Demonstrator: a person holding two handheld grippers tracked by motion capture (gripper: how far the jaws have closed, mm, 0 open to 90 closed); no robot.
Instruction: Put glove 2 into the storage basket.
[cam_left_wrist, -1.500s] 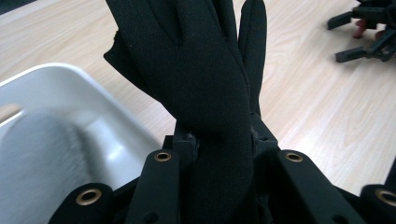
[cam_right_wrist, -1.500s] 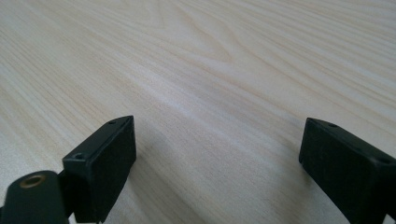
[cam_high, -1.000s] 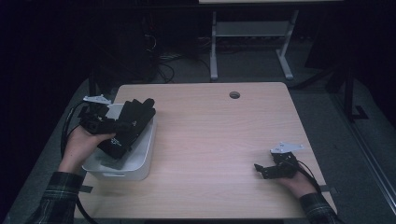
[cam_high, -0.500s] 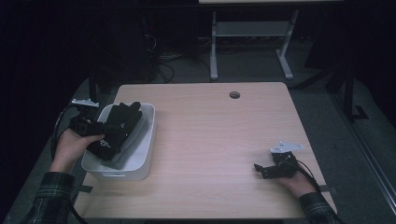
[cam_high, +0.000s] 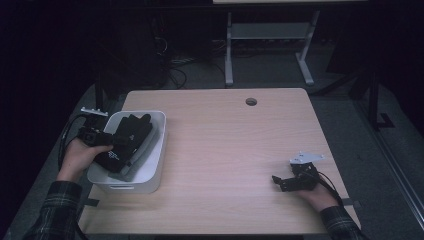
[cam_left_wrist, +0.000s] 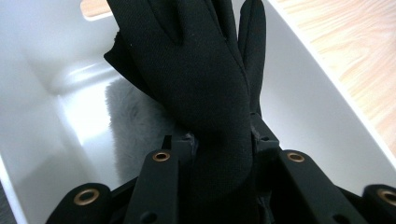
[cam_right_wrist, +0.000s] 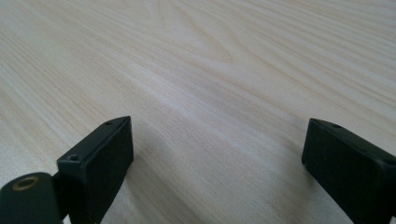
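— Over the table's (cam_high: 235, 150) left edge, where does the glove (cam_high: 127, 140) sit?

— Inside the white bin (cam_high: 155, 165), its cuff pinched in the left tool (cam_left_wrist: 222, 154), fingers pointing away toward the bin's far wall, above grey fleece (cam_left_wrist: 128, 123).

— So the long axis runs along the bin?

— Yes, lengthwise; the walls hem it in on both sides.

— And the right tool (cam_high: 286, 183)?

— Spread wide, empty, resting well apart near the right front corner.

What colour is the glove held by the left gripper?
Black. The glove shows best in the left gripper view, over the white bin.
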